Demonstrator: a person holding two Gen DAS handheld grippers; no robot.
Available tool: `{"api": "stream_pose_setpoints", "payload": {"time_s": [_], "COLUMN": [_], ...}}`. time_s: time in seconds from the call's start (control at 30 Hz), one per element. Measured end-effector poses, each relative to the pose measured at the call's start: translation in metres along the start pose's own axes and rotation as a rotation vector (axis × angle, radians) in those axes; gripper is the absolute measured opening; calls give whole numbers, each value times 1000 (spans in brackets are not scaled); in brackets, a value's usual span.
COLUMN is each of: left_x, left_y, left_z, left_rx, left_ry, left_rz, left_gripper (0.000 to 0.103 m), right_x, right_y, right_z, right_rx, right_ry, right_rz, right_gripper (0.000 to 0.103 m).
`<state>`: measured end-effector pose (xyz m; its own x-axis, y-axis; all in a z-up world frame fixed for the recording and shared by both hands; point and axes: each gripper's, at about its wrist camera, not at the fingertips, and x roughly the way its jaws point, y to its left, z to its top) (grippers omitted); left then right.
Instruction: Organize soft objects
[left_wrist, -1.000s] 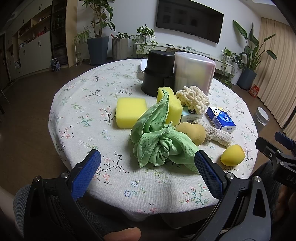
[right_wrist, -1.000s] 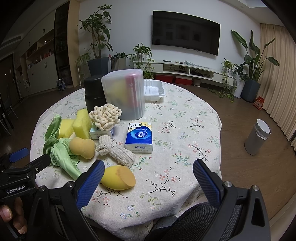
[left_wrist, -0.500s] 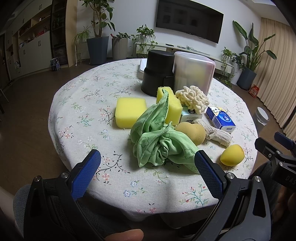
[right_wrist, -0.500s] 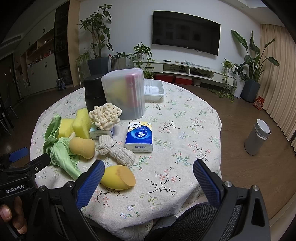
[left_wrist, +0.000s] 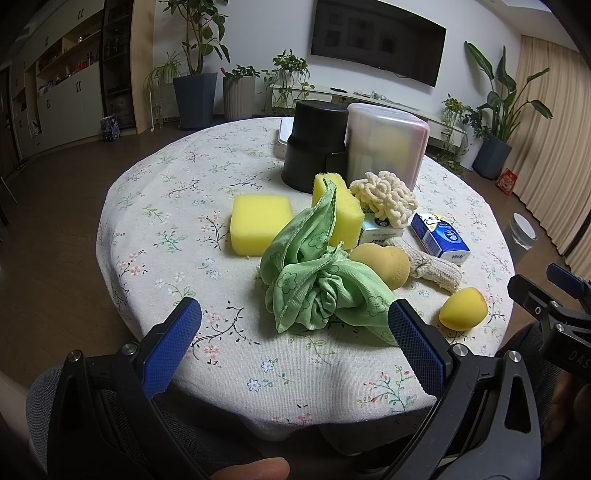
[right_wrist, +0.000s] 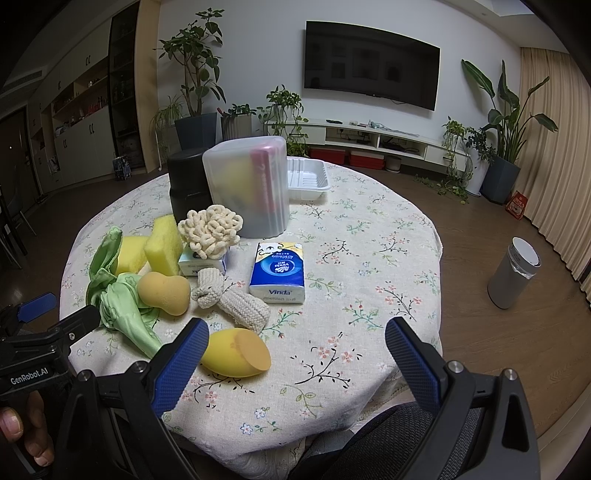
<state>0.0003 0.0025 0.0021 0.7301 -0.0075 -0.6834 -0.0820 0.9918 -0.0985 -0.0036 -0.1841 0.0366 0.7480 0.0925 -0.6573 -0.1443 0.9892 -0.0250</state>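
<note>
Lying crumpled, green floral cloth (left_wrist: 317, 280) touches yellow sponges (left_wrist: 260, 223).

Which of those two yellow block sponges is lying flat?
The left sponge lies flat on the tablecloth, standing alone. The other sponge stands tilted on edge, with the green cloth draped against it.

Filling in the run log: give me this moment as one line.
left hand-held gripper: open, empty | right hand-held gripper: open, empty | green cloth, sponges: untouched on table

My left gripper (left_wrist: 293, 321), fingers (left_wrist: 415, 345) spread: green cloth (left_wrist: 317, 280) at 12 o'clock, yellow sponge (left_wrist: 258, 223) at 11, egg-shaped sponge (left_wrist: 461, 308) at 2, on counter (left_wrist: 166, 221).
</note>
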Motion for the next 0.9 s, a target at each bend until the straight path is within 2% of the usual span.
{"api": "stream_pose_setpoints", "payload": {"time_s": [0.9], "left_x": [3], "left_y": [1], "left_z": [-1], "left_rx": [0], "left_ry": [3], "left_rz": [-7], "left_gripper": [102], "right_x": [0], "right_y": [-1], "right_z": [-1], "right_rx": [-1], "right_ry": [2], "right_rz": [0], "right_gripper": [99]}}
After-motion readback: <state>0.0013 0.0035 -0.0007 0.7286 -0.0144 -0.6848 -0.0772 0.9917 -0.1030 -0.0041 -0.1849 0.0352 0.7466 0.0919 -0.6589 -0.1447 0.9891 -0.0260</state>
